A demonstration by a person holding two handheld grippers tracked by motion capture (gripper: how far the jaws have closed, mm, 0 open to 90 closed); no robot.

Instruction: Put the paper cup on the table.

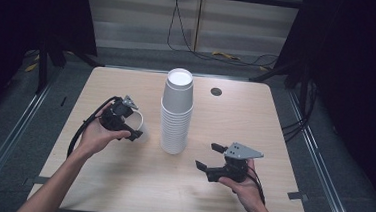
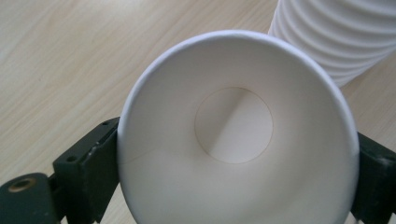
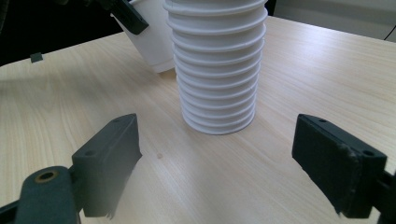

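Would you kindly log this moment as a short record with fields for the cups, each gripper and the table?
single cup: white paper cup, held at its rim, mouth facing the left gripper's camera, left of the stack
cup stack: tall stack of white cups, upside down at mid-table
left gripper: shut on the single cup
right gripper: open, holding nothing, fingers pointing toward the stack
table: light wood table, with a dark round hole near its far edge
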